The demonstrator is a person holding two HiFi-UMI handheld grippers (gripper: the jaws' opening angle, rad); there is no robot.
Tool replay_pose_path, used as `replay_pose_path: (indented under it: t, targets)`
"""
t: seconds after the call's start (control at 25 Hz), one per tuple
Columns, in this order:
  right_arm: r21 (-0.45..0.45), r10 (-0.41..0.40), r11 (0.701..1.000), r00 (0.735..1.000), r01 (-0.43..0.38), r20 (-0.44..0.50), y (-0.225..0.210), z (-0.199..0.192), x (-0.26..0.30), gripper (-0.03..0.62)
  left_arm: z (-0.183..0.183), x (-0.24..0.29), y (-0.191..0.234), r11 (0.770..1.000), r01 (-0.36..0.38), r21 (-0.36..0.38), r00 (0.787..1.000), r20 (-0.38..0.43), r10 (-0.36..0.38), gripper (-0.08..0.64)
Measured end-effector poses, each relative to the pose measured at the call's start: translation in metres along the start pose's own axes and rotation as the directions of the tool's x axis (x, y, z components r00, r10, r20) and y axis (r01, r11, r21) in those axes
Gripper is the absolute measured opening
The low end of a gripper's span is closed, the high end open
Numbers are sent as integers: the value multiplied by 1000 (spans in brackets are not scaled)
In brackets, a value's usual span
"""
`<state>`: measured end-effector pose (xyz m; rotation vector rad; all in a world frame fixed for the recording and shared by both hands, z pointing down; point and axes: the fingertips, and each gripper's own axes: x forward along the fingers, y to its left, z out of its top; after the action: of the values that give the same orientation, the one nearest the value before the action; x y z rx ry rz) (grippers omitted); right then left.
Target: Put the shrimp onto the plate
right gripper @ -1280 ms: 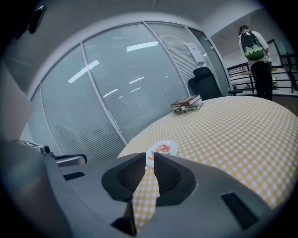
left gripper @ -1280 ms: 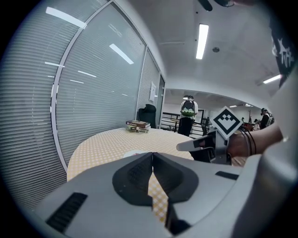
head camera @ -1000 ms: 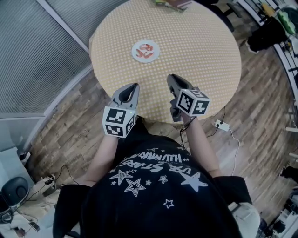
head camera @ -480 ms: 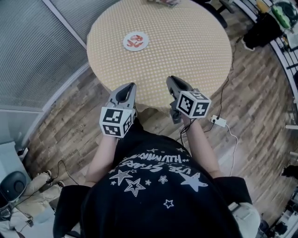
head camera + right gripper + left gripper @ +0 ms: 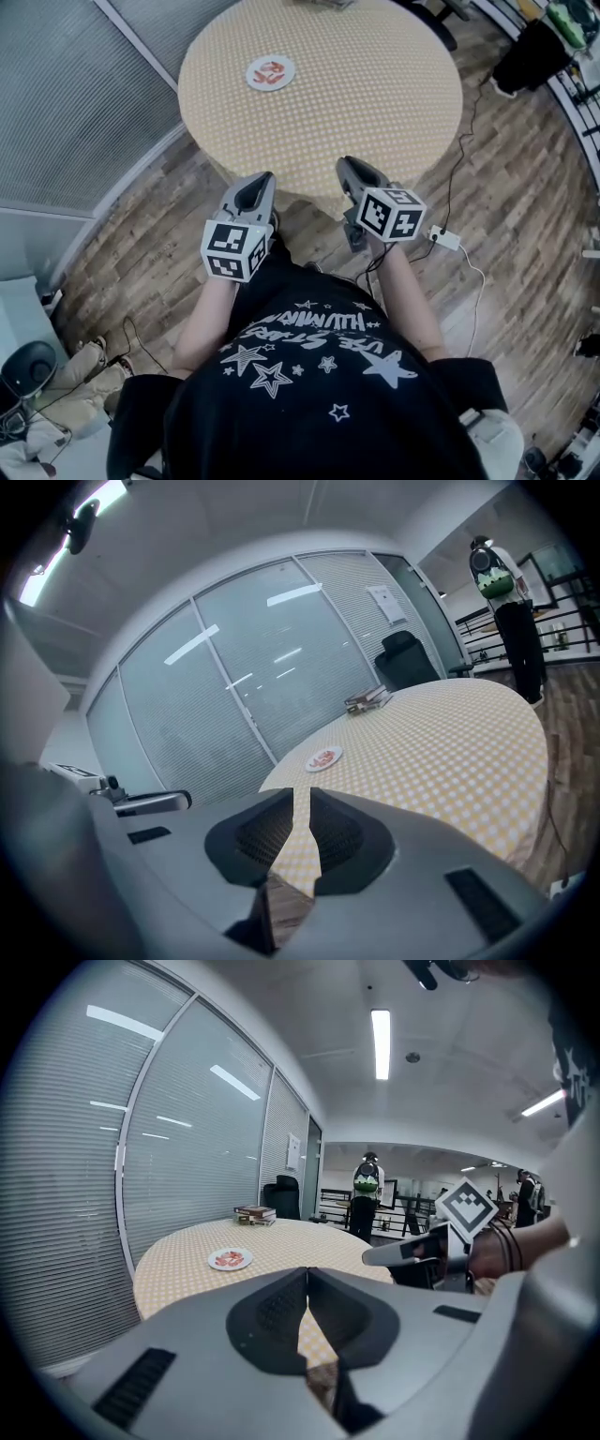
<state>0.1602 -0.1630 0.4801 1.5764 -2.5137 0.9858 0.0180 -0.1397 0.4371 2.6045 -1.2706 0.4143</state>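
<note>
Left gripper (image 5: 262, 178) is held at the near edge of the round table (image 5: 375, 94), its jaws pressed together at the tips with nothing between them; right gripper (image 5: 345, 167) is level beside it, its jaws parted by a narrow slit and likewise empty; both point across the yellow checked cloth. Orange shrimp (image 5: 273, 68) lie on the small white plate (image 5: 251, 78), which sits on the far left part of the table, well apart from both grippers; a short stack of books (image 5: 254, 1213) rests at the far edge.
</note>
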Motion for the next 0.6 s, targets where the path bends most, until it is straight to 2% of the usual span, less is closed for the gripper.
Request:
replay_pose_path:
  t: [0.28, 0.6]
  targets:
    - [-17, 33, 999, 999, -34, -22, 9, -18, -17, 66, -4, -18, -14, 1000, -14, -3, 1000, 4, 14, 9]
    - [-23, 20, 1000, 1000, -20, 5, 13, -20, -24, 66, -7, -28, -23, 1000, 14, 14, 1000, 12, -14, 9]
